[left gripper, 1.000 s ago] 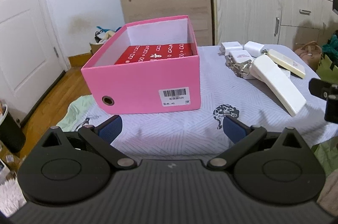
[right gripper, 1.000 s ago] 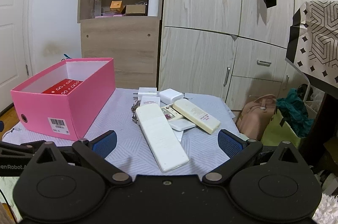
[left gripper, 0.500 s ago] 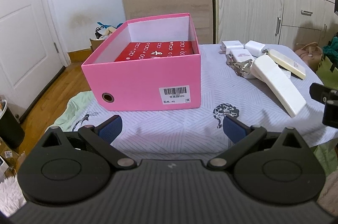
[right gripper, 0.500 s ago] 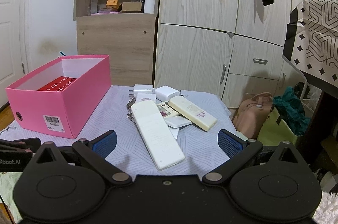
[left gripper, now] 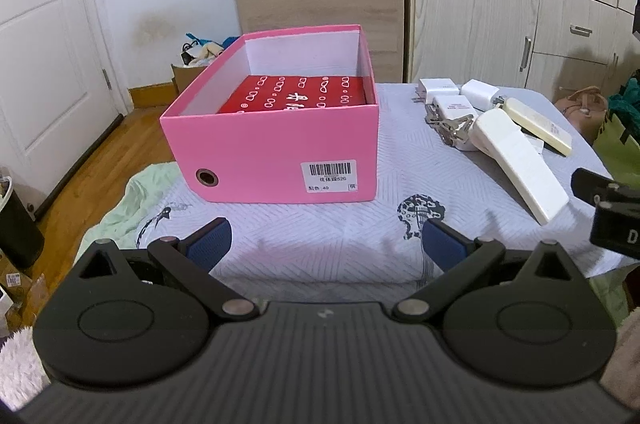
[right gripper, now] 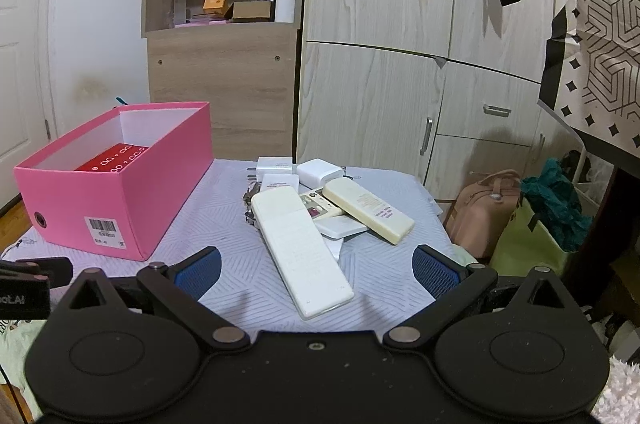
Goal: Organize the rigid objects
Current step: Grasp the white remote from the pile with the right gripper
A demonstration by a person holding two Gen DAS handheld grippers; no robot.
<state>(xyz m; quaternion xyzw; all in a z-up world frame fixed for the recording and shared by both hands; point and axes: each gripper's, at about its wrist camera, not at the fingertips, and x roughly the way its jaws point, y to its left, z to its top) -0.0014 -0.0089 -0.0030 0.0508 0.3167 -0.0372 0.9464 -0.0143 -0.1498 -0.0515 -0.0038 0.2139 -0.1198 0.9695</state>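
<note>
Pink box (left gripper: 276, 152) holds 1 red packet (left gripper: 296, 94).

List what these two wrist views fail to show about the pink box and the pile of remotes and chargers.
- Pink box floor: left wrist view, covered by the red box; the near wall hides the rest.
- Barcode label text: too small to read.
- Keys: right wrist view, mostly hidden behind the long white remote.
- Remote with buttons: overlapped by the cream remote.
- Chargers: prongs barely visible.
</note>
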